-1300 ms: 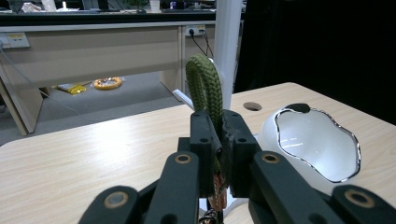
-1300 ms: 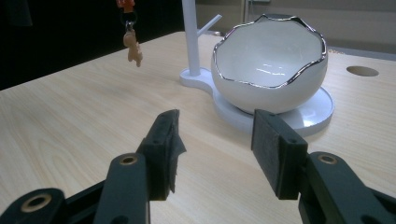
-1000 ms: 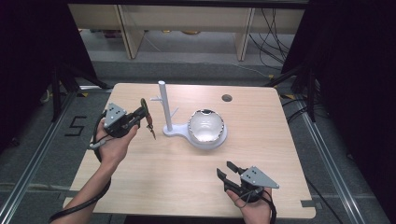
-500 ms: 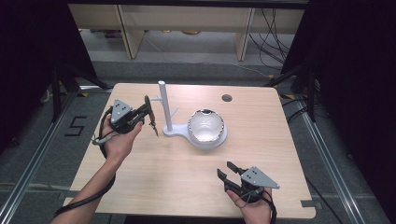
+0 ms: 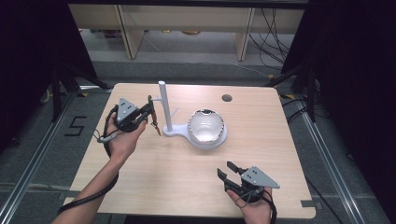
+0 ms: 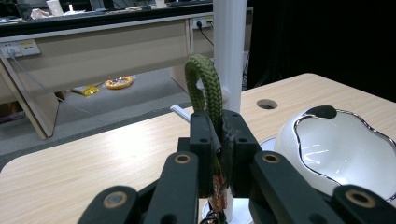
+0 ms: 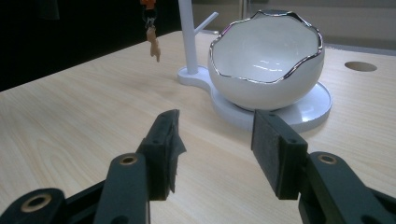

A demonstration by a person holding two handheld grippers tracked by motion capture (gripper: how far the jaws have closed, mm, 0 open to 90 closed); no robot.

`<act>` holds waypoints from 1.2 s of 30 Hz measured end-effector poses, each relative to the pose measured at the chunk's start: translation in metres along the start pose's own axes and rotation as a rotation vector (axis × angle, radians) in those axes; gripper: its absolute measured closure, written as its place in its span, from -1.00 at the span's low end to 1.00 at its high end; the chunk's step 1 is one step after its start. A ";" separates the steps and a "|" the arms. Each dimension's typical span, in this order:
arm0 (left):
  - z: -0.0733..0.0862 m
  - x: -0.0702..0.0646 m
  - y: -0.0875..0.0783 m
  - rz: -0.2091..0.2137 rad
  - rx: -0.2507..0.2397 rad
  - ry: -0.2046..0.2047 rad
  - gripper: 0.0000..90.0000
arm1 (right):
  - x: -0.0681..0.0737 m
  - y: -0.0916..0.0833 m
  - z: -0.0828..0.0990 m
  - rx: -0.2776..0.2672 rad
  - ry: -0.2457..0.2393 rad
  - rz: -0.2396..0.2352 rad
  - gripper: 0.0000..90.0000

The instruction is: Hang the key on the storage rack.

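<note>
The left gripper has moved closer to the white stand and is clenched on the green cord loop, with a small charm hanging below. To hang it well, I think the loop should be lifted over the peg. The right gripper rests released near the table edge.

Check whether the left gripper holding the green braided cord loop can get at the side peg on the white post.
Probably yes: the left gripper holds the green braided cord loop just beside the white post, with nothing between them.
</note>
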State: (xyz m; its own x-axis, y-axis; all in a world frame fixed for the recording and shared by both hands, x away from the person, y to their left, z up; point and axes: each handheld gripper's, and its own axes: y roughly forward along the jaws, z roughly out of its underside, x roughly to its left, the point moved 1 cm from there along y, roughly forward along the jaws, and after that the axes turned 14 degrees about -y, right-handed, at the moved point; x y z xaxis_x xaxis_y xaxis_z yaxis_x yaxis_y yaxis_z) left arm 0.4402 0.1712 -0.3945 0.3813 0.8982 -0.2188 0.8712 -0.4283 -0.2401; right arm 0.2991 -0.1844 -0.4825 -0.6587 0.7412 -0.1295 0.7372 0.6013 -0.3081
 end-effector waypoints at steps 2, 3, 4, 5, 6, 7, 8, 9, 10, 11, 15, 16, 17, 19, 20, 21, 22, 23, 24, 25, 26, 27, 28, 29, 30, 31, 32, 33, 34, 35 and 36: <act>0.000 0.000 0.001 -0.002 0.006 0.007 0.85 | -0.001 0.000 0.000 -0.003 -0.009 0.002 0.17; 0.000 -0.001 0.002 -0.002 0.004 0.004 0.85 | -0.001 -0.001 0.000 -0.001 -0.010 0.004 0.17; 0.000 -0.001 0.002 -0.002 0.005 0.007 0.85 | -0.001 0.000 0.000 -0.003 -0.014 0.000 0.17; 0.000 -0.001 0.003 -0.003 0.009 0.012 0.85 | -0.002 0.000 0.000 -0.002 -0.015 0.001 0.17; 0.000 -0.001 0.004 -0.004 0.007 0.011 0.85 | -0.002 0.000 0.000 -0.002 -0.012 0.000 0.17; 0.000 -0.002 0.004 -0.006 0.009 0.015 0.85 | -0.001 0.000 0.000 -0.006 0.005 -0.012 0.17; 0.000 -0.002 0.005 -0.005 0.009 0.018 0.85 | -0.002 0.000 0.000 -0.003 -0.011 -0.003 0.17; 0.000 -0.003 0.006 -0.006 0.011 0.019 0.85 | -0.001 -0.001 0.000 0.002 -0.005 0.001 0.17; 0.000 -0.003 0.007 -0.006 0.011 0.022 0.85 | -0.001 0.000 0.000 0.002 -0.004 0.001 0.17; 0.000 -0.003 0.008 -0.007 0.016 0.027 0.85 | -0.001 0.000 0.001 -0.004 -0.001 0.000 0.17; 0.003 -0.005 0.013 -0.003 0.028 0.030 0.84 | -0.001 0.000 0.001 0.001 -0.004 -0.004 0.17; 0.003 -0.004 0.014 0.000 0.034 0.036 0.84 | -0.001 0.000 0.001 0.001 -0.005 -0.004 0.17; 0.004 -0.004 0.016 0.008 0.036 0.032 0.84 | -0.001 0.000 0.001 0.001 -0.003 -0.004 0.17; 0.007 -0.004 0.018 0.028 0.041 0.026 0.82 | -0.001 0.000 0.001 -0.002 0.006 -0.013 0.17; 0.008 -0.004 0.018 0.036 0.042 0.023 0.81 | -0.001 0.000 0.001 -0.002 0.007 -0.013 0.17; 0.009 -0.004 0.018 0.041 0.043 0.024 0.79 | -0.001 0.000 0.001 0.002 0.004 -0.007 0.17; 0.010 -0.004 0.017 0.045 0.042 0.019 0.77 | -0.001 -0.001 0.001 0.007 0.001 -0.003 0.17; 0.011 -0.003 0.016 0.051 0.038 0.020 0.75 | -0.001 -0.001 0.002 0.005 0.001 -0.002 0.17; 0.011 -0.003 0.014 0.049 0.039 0.023 0.73 | -0.001 0.000 0.002 -0.004 0.006 -0.014 0.17; 0.011 -0.001 0.011 0.051 0.036 0.023 0.72 | -0.001 0.000 0.002 -0.005 -0.002 -0.009 0.17; 0.012 -0.001 0.010 0.053 0.033 0.024 0.71 | -0.002 0.000 0.002 -0.006 0.000 -0.009 0.17; 0.012 0.000 0.007 0.054 0.033 0.022 0.69 | -0.002 0.000 0.003 -0.008 0.000 -0.006 0.17; 0.013 0.001 0.004 0.058 0.032 0.018 0.66 | -0.002 0.000 0.002 -0.009 0.000 -0.005 0.17; 0.014 0.002 0.002 0.064 0.029 0.014 0.64 | -0.002 0.000 0.002 -0.010 0.000 0.000 0.17; 0.016 0.004 -0.002 0.068 0.027 0.007 0.61 | -0.002 0.000 0.002 -0.009 0.000 0.001 0.17; 0.017 0.005 -0.004 0.070 0.026 0.006 0.58 | -0.002 -0.001 0.002 0.005 0.008 0.001 0.17; 0.020 0.007 -0.008 0.073 0.024 0.003 0.55 | -0.004 -0.002 0.002 -0.001 -0.019 0.009 0.17; 0.022 0.009 -0.011 0.076 0.025 -0.003 0.52 | -0.004 -0.001 0.003 0.000 0.010 0.000 0.16; 0.025 0.011 -0.014 0.081 0.022 -0.010 0.48 | -0.005 -0.002 0.003 0.000 0.006 0.003 0.16; 0.028 0.013 -0.018 0.088 0.024 -0.015 0.44 | -0.005 -0.002 0.004 0.002 0.010 0.003 0.16; 0.030 0.016 -0.021 0.091 0.026 -0.021 0.40 | -0.006 -0.003 0.004 0.013 0.002 0.018 0.16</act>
State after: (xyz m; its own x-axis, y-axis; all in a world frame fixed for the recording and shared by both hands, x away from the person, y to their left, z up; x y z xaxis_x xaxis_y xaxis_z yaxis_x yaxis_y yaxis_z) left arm 0.4183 0.1913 -0.4216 0.4521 0.8532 -0.2602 0.8245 -0.5110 -0.2430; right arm 0.3003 -0.1917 -0.4848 -0.6449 0.7525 -0.1338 0.7471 0.5839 -0.3176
